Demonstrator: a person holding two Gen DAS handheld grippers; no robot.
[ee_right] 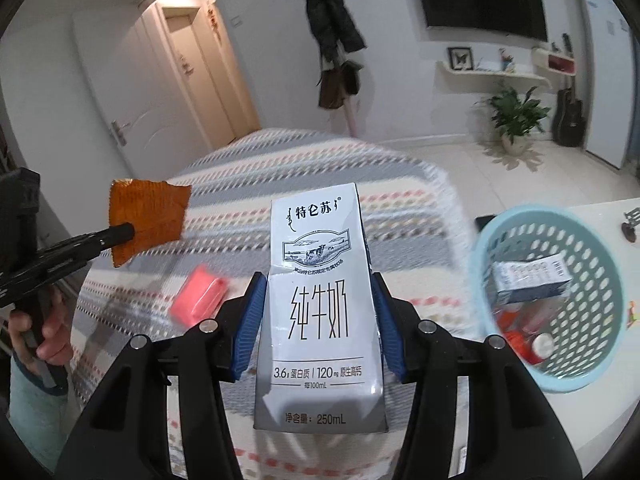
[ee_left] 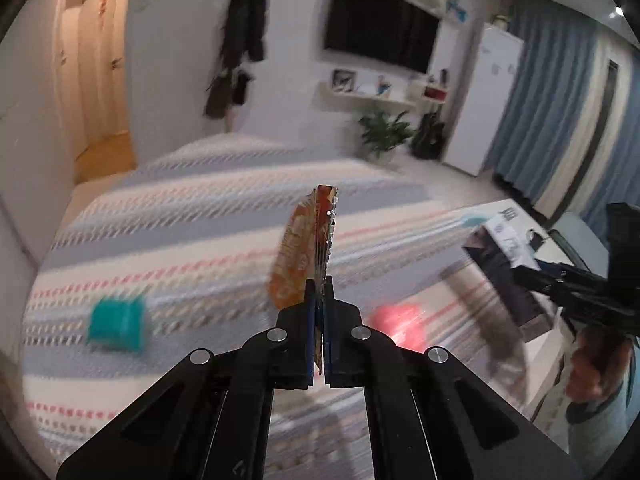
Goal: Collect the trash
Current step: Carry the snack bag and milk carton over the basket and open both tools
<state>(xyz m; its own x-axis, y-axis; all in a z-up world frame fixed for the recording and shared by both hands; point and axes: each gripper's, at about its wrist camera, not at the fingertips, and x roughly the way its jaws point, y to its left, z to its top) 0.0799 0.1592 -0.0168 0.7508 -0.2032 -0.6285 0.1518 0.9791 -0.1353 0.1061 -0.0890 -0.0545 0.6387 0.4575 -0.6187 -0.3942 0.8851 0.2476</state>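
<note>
**Trash Collection: Both Grippers Loaded, Basket Partly Filled**

Left gripper: jaws clamped together on an orange snack wrapper, held edge-on and raised above the striped bedspread.

Right gripper: blue pads clamped on both sides of a white milk carton, held upright above the bedspread.

Deposit point: a light blue perforated basket stands on a white tabletop to the right of the bed. It already holds a second milk carton and several red and white items that are too small to identify.

Completed, as judged: some trash is in the basket; two further pieces are lifted and ready for transfer.

Remaining:
1. Release the carton and the wrapper into the basket.
2. Retrieve the pink packet lying on the bedspread.
3. Retrieve the teal object, blurred in the left wrist view, also on the bedspread.
</note>
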